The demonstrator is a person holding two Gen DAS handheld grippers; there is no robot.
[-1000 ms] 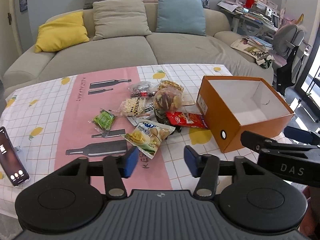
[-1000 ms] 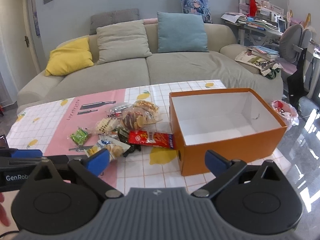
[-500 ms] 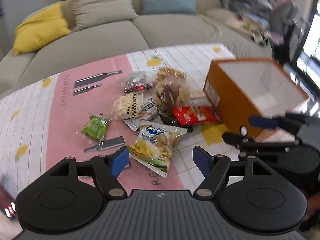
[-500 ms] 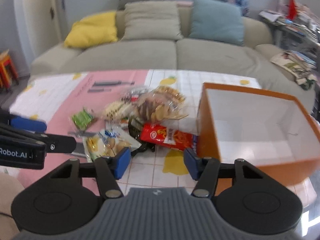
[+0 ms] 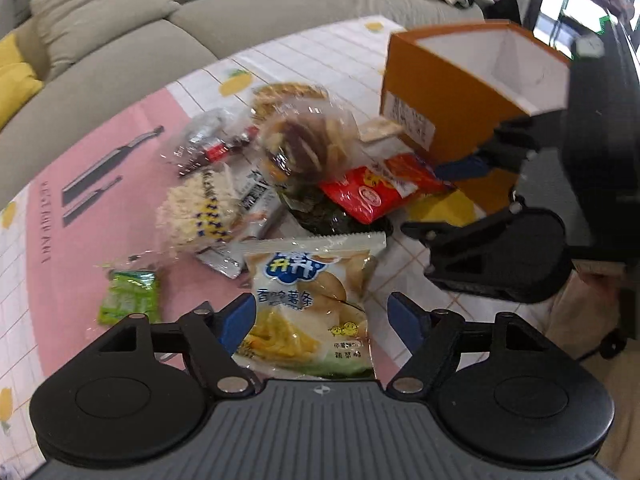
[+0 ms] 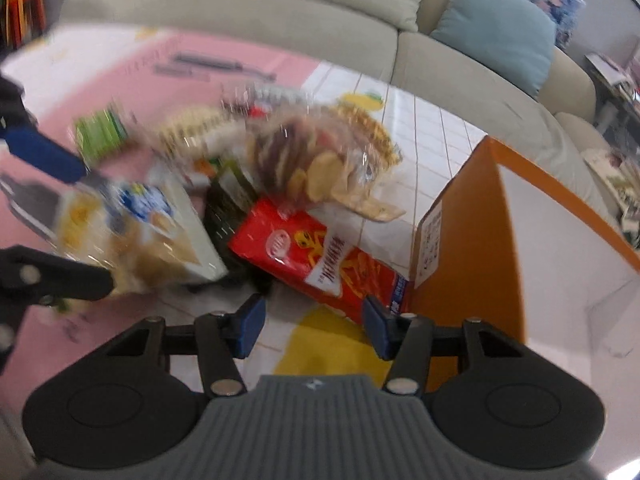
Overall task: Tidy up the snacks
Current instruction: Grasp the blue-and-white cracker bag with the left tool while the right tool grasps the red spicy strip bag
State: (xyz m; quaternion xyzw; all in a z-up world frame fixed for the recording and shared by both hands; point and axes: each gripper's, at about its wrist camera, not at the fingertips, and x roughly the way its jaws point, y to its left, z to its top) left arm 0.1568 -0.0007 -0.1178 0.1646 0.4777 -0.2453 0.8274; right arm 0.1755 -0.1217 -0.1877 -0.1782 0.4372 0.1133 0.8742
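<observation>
A pile of snack packets lies on the tablecloth beside an open orange box [image 5: 472,92] [image 6: 540,240]. My left gripper [image 5: 322,320] is open, its blue pads on either side of the near end of a pale potato-stick bag [image 5: 308,300] [image 6: 132,232]. My right gripper [image 6: 314,324] is open just in front of a red snack packet [image 6: 316,256] [image 5: 376,192]. A clear bag of mixed chips [image 5: 308,140] [image 6: 312,160], a noodle pack [image 5: 200,208] and a green packet [image 5: 128,296] lie around them.
A beige sofa [image 6: 280,28] with cushions runs behind the table. A pink and white checked cloth [image 5: 80,208] covers the table. The orange box stands at the right end. A dark chair base [image 5: 600,140] is to the right of the table.
Both grippers have moved down and forward to the pile. The left one now straddles the potato-stick bag and has opened wider. The right one has closed in on the red packet.
</observation>
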